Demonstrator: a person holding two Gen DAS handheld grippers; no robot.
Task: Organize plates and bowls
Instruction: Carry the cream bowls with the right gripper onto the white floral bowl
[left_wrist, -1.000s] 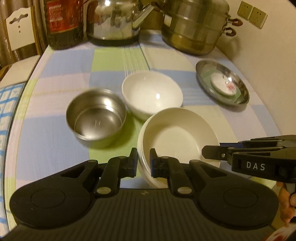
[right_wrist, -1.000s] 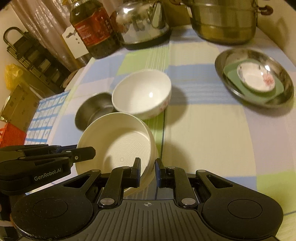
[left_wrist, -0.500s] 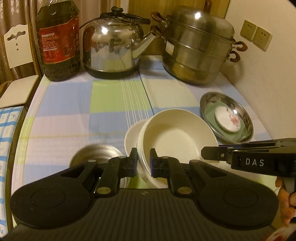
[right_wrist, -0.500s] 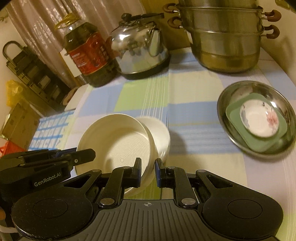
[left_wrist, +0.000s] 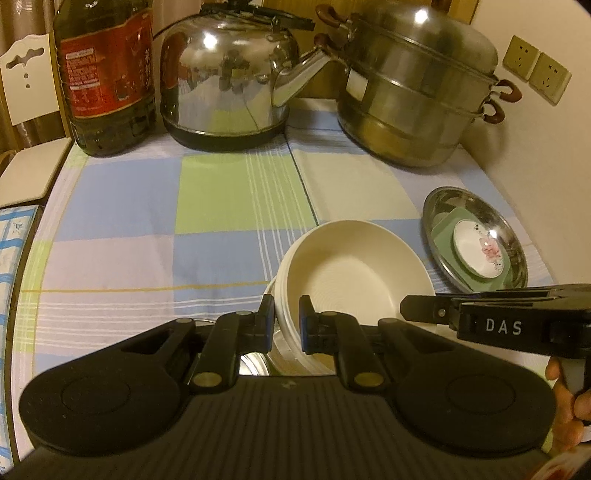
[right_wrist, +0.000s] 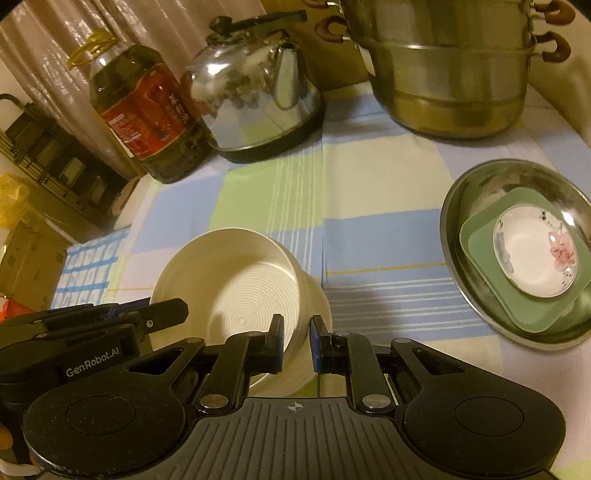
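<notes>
We see a cream ribbed ceramic bowl (left_wrist: 354, 273) tilted above the checked cloth. Right of it, a round steel plate (right_wrist: 476, 192) carries a green square dish (right_wrist: 524, 310) and a small floral saucer (right_wrist: 532, 258).

Both grippers are moulded in black plastic, brass-looking screws at the finger pivots; "DAS" is printed on the right gripper (left_wrist: 421, 314), "GenRobot.AI" on the left gripper (right_wrist: 170, 314).
</notes>
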